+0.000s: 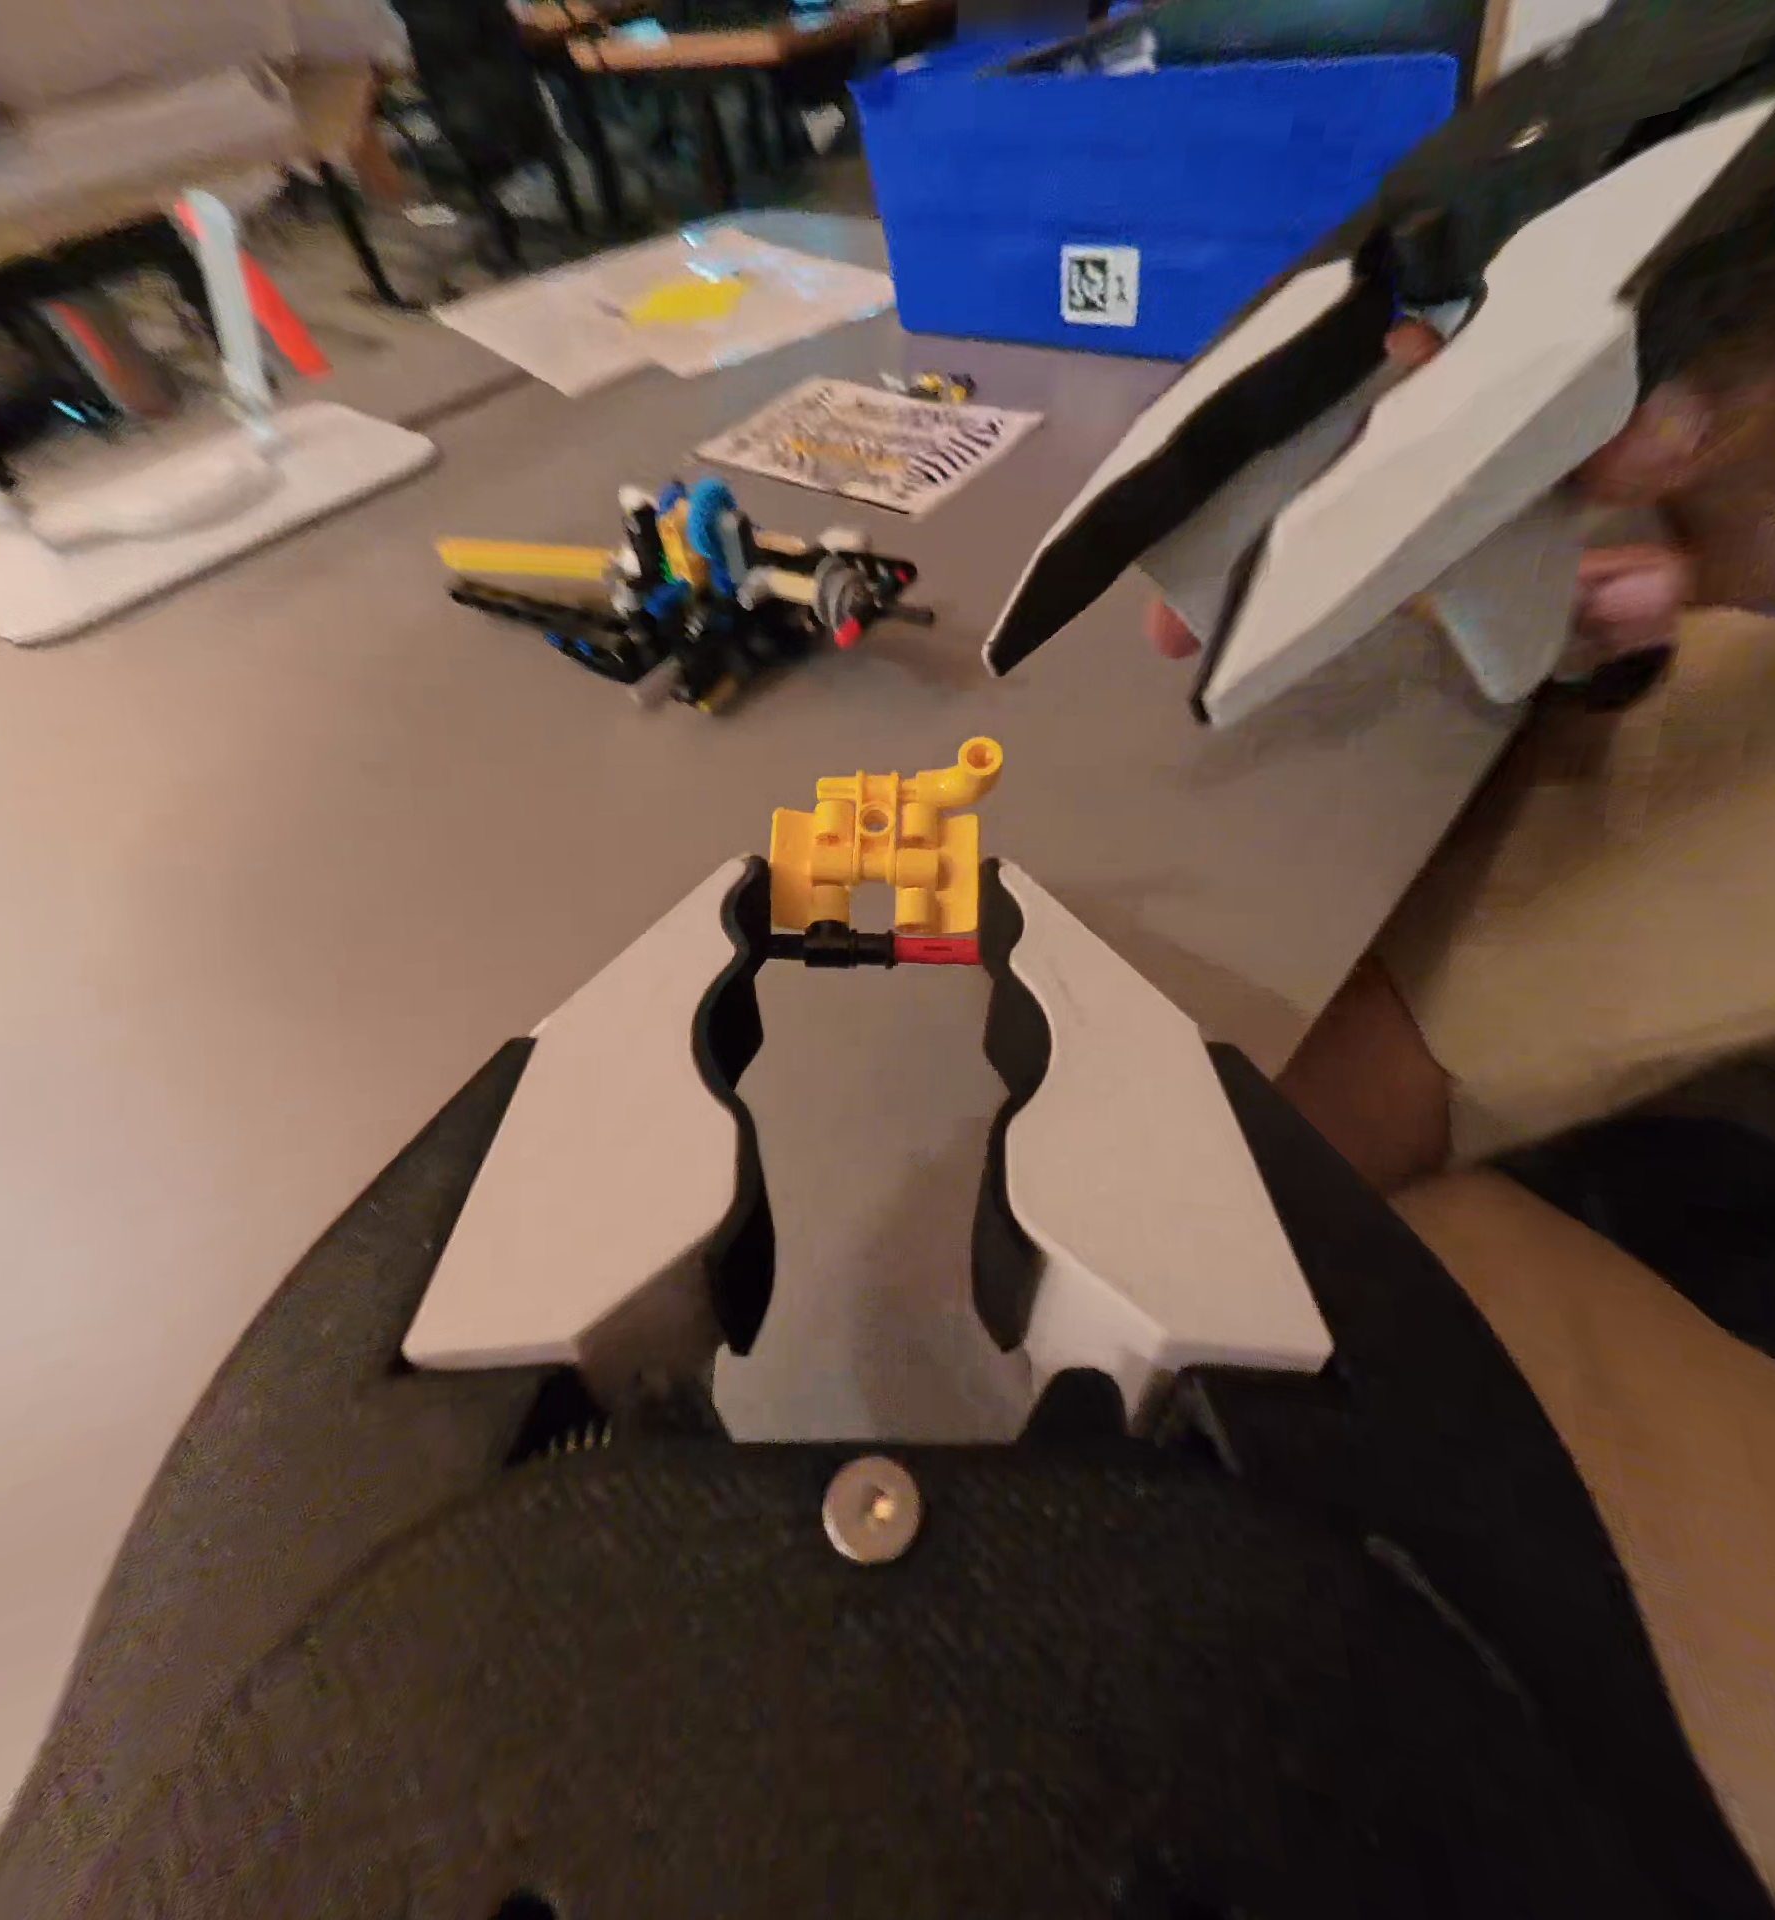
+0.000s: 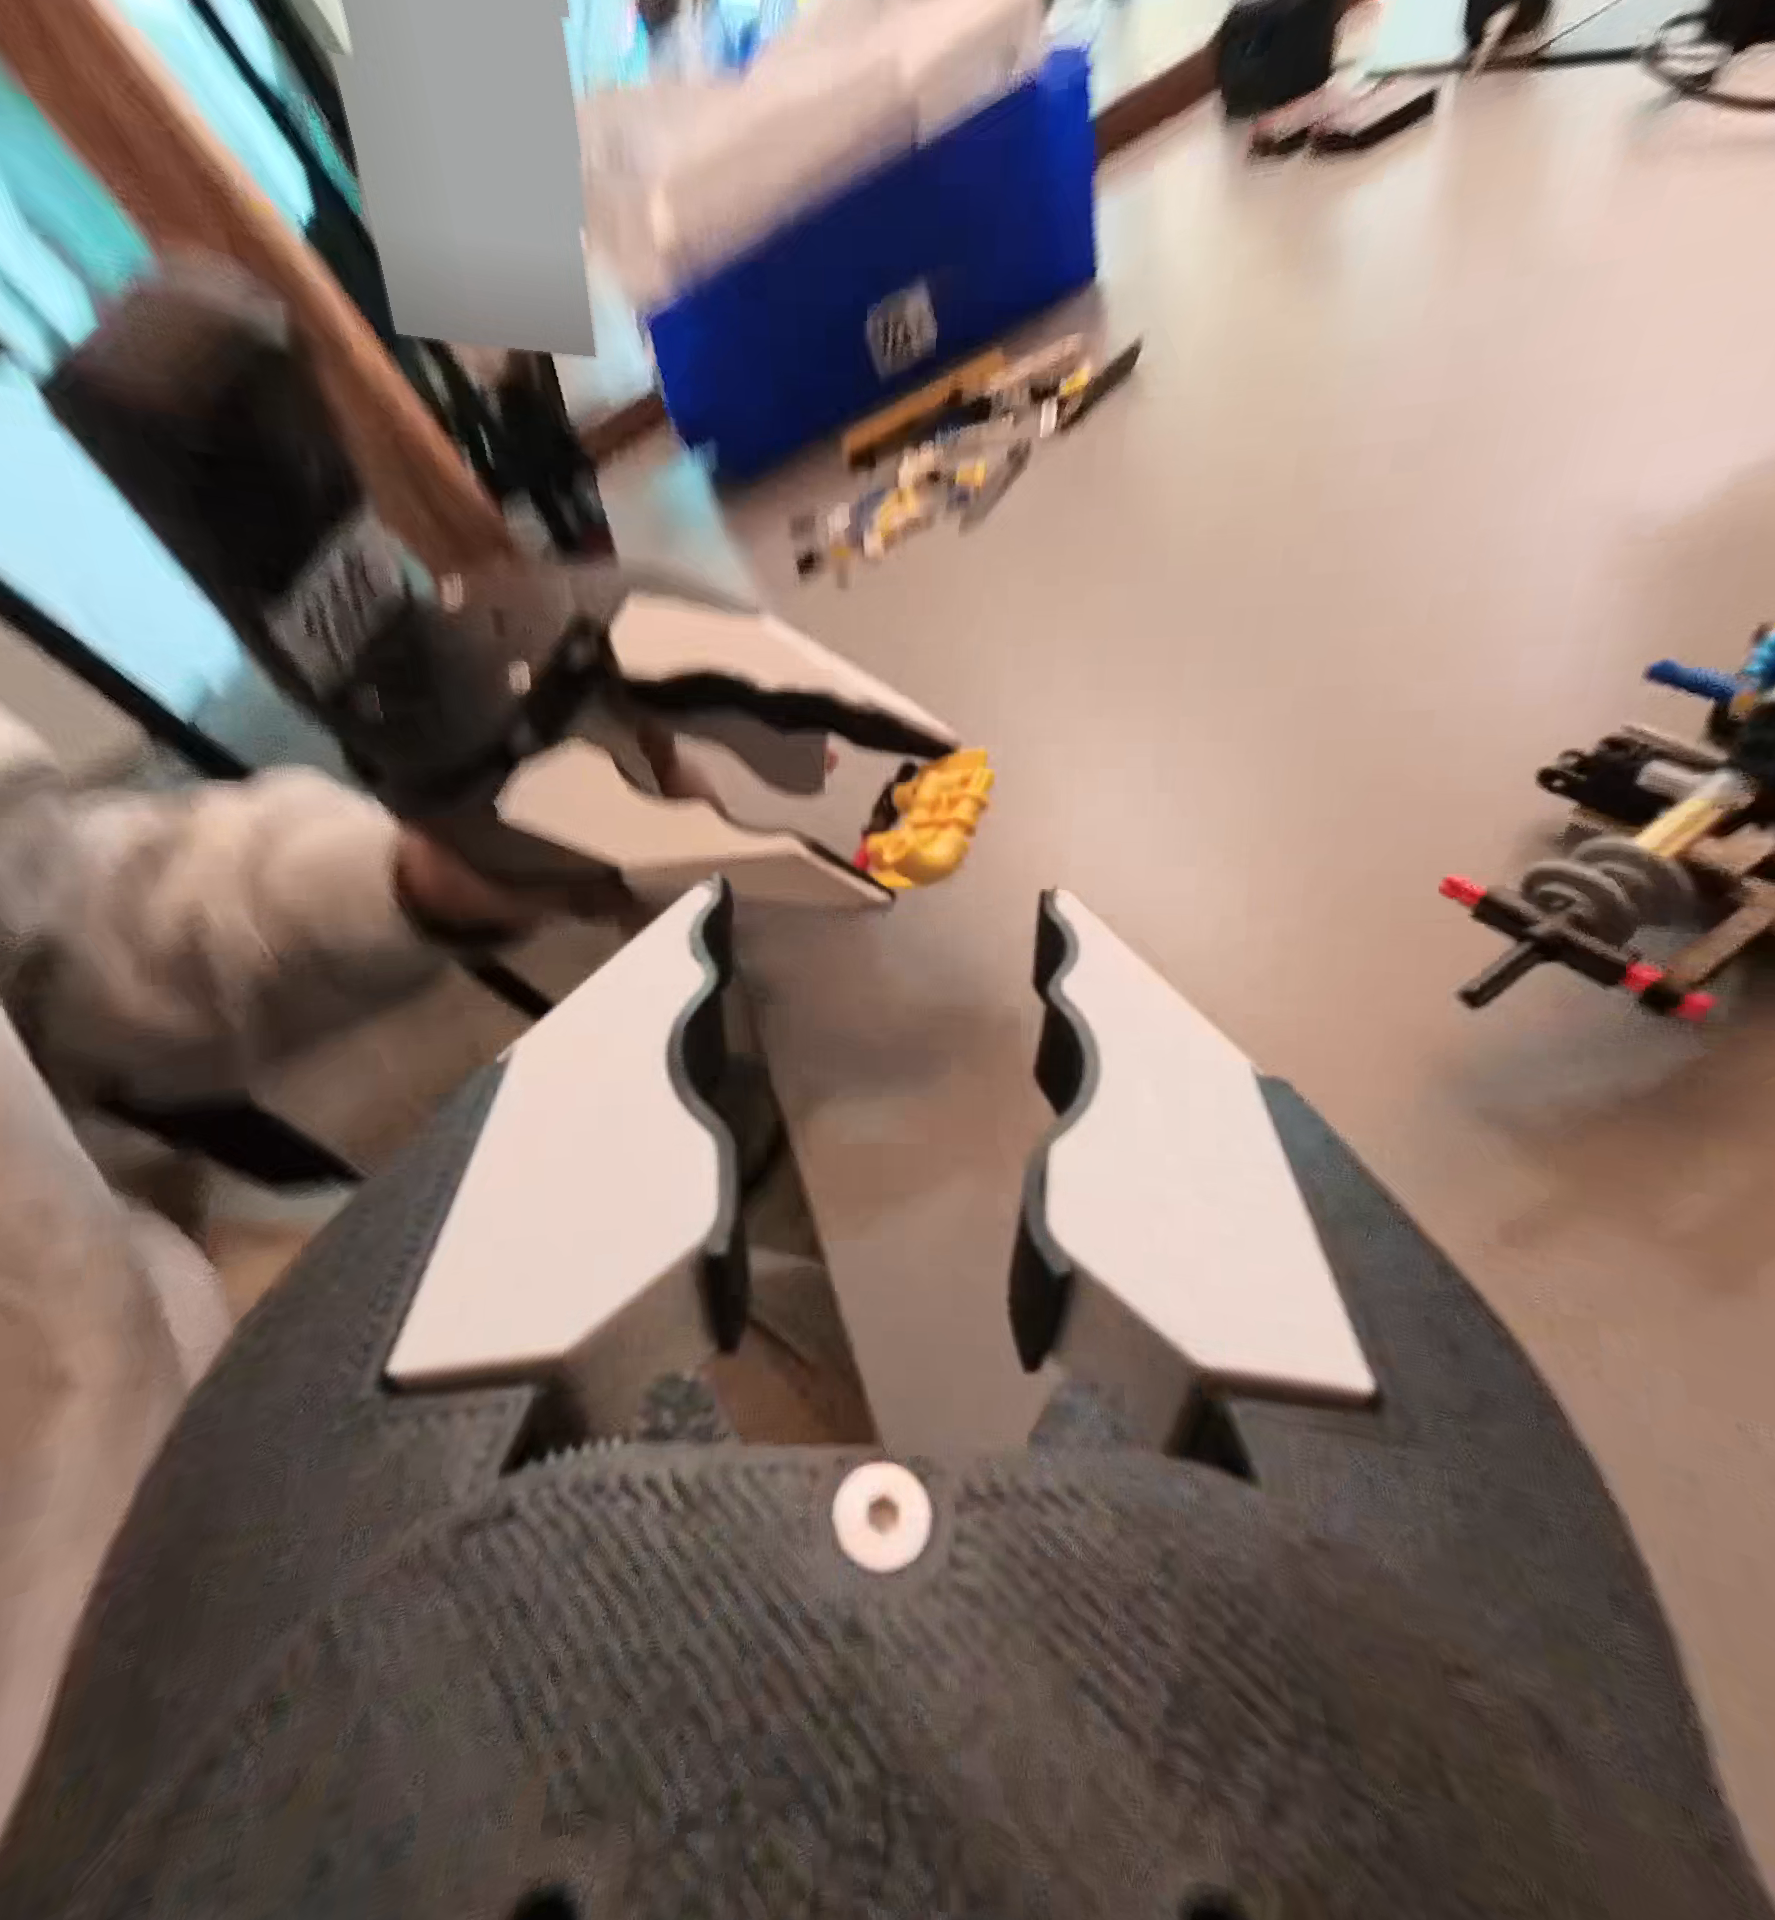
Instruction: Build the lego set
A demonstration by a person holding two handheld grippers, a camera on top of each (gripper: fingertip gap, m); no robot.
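Observation:
My left gripper (image 1: 875, 904) is shut on a small yellow lego sub-assembly (image 1: 878, 844) with a black and red axle (image 1: 878, 948) across its near side, held above the grey table. It also shows in the right wrist view (image 2: 930, 805), in the left gripper's tips (image 2: 919, 821). My right gripper (image 2: 878, 904) is open and empty, just right of and below that piece; in the left wrist view it (image 1: 1101, 675) hangs at the upper right. The partly built black, yellow and blue lego model (image 1: 685, 587) lies on the table beyond, and at the right in the right wrist view (image 2: 1683, 831).
A blue bin (image 1: 1143, 187) stands at the back of the grey table (image 1: 239, 935). An instruction sheet (image 1: 867, 442) and plastic bags (image 1: 675, 307) lie near it. Several loose lego parts (image 2: 956, 457) lie in front of the bin. A white stand base (image 1: 187, 520) is at the far left. The gap from one gripper's tips to the other's is roughly 5 centimeters.

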